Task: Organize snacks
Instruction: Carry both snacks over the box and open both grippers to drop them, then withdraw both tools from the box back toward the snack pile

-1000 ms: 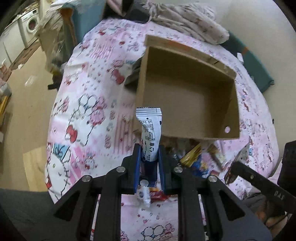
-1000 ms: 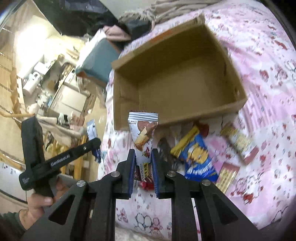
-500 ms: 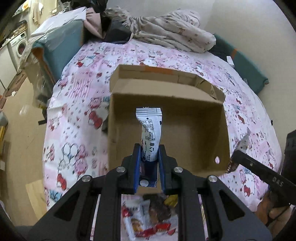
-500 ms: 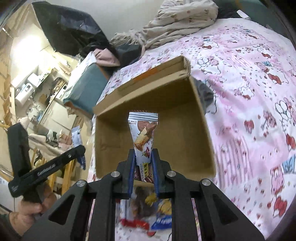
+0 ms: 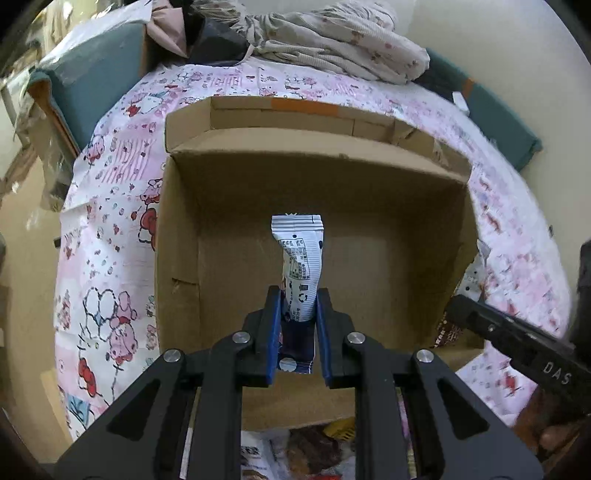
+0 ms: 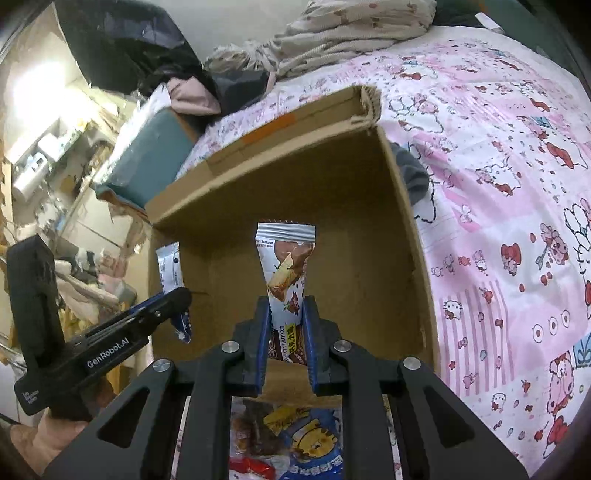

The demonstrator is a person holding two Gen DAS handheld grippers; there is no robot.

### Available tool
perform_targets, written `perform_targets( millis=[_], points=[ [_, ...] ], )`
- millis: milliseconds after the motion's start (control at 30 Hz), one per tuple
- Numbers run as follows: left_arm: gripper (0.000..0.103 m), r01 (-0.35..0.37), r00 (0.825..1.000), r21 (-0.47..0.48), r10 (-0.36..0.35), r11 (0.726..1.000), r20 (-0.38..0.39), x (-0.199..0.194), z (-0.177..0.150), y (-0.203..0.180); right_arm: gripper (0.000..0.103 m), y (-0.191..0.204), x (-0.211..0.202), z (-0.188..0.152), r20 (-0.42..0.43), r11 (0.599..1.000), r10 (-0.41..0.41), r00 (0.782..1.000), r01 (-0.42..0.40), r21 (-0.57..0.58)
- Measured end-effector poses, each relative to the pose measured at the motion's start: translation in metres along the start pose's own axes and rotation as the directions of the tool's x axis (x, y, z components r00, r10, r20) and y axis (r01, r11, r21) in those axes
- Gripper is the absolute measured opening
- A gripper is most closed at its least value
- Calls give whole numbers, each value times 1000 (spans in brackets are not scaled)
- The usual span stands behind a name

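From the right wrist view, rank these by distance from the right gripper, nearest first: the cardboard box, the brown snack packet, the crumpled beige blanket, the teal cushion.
1. Brown snack packet: clamped in the right gripper.
2. Cardboard box: open, directly ahead under the packet.
3. Teal cushion: beyond the box's far left corner.
4. Crumpled beige blanket: top of view, at the bed's far end.

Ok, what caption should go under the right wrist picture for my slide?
Right tool holds a chocolate snack packet over an empty cardboard box on the pink bedsheet.
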State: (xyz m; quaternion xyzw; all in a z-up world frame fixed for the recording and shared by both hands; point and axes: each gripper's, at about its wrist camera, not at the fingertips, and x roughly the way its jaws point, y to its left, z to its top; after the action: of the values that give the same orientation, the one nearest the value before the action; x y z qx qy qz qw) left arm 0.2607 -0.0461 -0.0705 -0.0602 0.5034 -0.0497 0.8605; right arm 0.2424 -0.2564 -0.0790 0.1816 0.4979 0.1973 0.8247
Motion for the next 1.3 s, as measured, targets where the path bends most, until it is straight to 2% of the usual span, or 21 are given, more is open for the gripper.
perform_targets(
  millis=[200, 533, 733, 967, 1033, 1067, 1100, 1133, 1167, 1200, 1267, 1300],
  points=[
    [15, 11, 1000, 7, -11, 1000, -1, 10, -8, 0, 18, 1, 20, -7, -61, 997, -62, 996, 60, -37],
    [15, 31, 999, -8, -31, 999, -29, 17, -10, 0, 18, 3, 28, -11, -98, 997, -61, 993, 56, -51],
    [16, 31, 999, 17, -31, 999, 6, 7, -9, -7, 18, 3, 28, -10, -90, 998, -43, 995, 39, -43],
    [16, 21, 1000, 14, -21, 1000, -4, 8, -9, -7, 21, 2, 24, -9, -69, 1000, -1, 998, 0, -16],
    [22, 47, 999, -12, -47, 999, -5, 7, -8, -4, 24, 0, 19, -7, -44, 999, 42, 998, -42, 5],
    [32, 47, 999, -18, -47, 999, -4, 7, -8, -3, 27, 1, 16, -6, -31, 999, 45, 999, -45, 7],
    [43, 40, 999, -21, -40, 999, 4, 5, -8, -3, 40, 0, 13, -5, -15, 999, 35, 999, -35, 6],
    [49, 26, 1000, -19, -26, 999, 17, 2, -7, -3, 63, -1, 11, -4, -3, 999, 32, 999, -32, 11],
    [62, 8, 999, -16, -7, 1000, 33, 0, -6, -3, 72, -2, 8, -3, 14, 999, 40, 999, -40, 27],
    [75, -9, 999, -13, 10, 1000, 50, -3, -6, -3, 76, -4, 5, -3, 36, 998, 48, 998, -50, 38],
    [82, -25, 996, -10, 25, 1000, 83, -9, -4, -2, 76, -4, 1, -1, 57, 999, 38, 998, -40, 32],
    [82, -28, 995, -8, 29, 1000, 99, -12, -4, -3, 76, -4, 1, 1, 58, 999, 28, 998, -30, 28]
  ],
)
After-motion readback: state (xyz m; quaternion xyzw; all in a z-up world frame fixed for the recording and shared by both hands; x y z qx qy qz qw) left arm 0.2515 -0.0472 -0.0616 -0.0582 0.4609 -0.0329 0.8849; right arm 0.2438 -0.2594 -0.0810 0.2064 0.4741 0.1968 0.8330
